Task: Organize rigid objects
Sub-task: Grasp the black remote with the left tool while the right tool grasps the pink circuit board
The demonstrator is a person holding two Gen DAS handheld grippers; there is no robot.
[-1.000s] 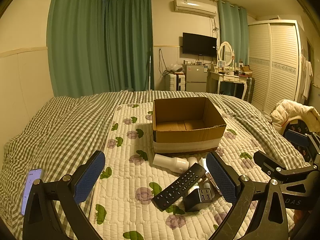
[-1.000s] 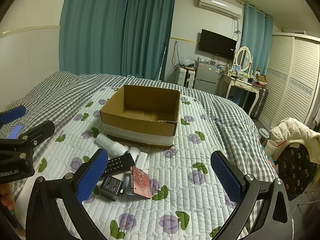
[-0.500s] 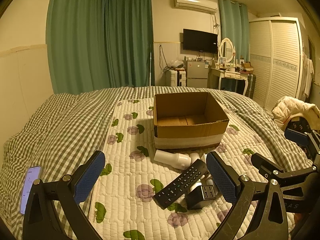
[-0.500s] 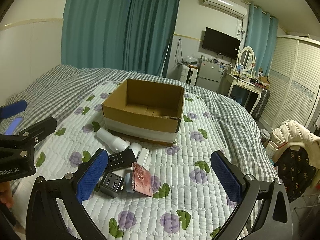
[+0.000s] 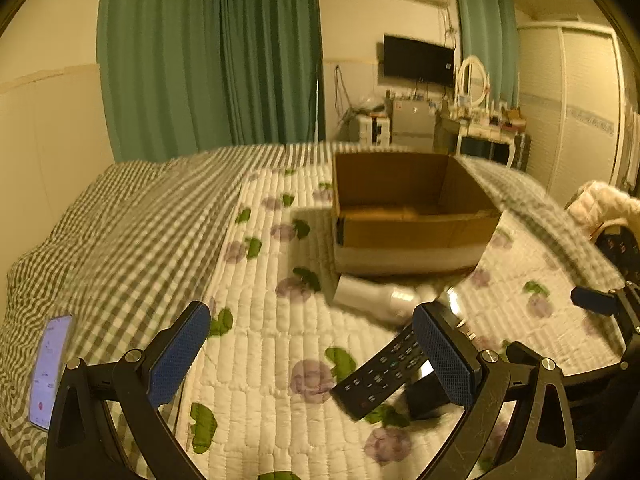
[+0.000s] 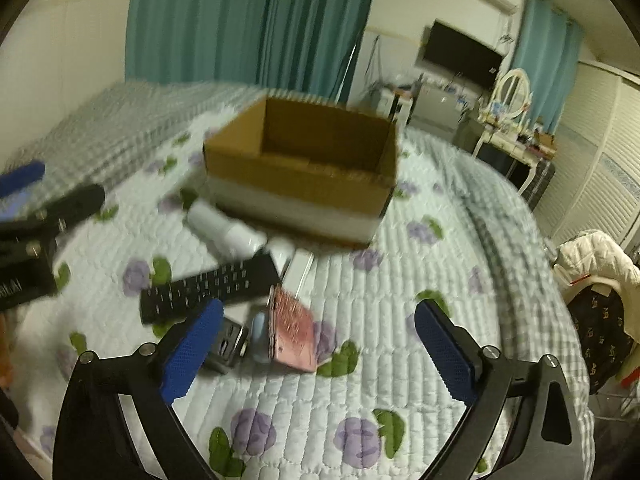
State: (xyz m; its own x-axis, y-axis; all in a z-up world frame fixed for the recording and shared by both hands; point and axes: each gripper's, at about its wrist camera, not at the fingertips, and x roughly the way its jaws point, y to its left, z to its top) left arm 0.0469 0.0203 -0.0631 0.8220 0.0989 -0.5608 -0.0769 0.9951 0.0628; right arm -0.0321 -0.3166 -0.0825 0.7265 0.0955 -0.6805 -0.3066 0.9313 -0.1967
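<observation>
An open, empty cardboard box [image 5: 412, 216] [image 6: 304, 184] stands on the quilted bed cover. In front of it lies a pile: a white bottle [image 5: 368, 298] [image 6: 224, 232], a black remote [image 5: 380, 372] [image 6: 208, 288], a dark multi-port charger [image 6: 228, 344] [image 5: 428, 394] and a pink case [image 6: 292, 328]. My left gripper [image 5: 312, 356] is open and empty, just left of the remote. My right gripper [image 6: 316, 356] is open and empty, low over the pink case and charger.
A lit phone [image 5: 50, 368] lies on the checked blanket at the left. The flowered quilt [image 6: 360, 420] covers the bed's middle. A chair with a white jacket [image 6: 596, 256] stands off the right side. Curtains, a TV and a wardrobe line the far wall.
Both grippers have moved forward and down toward the pile. The box and objects look larger and nearer. Both stay open; nothing has been picked up.
</observation>
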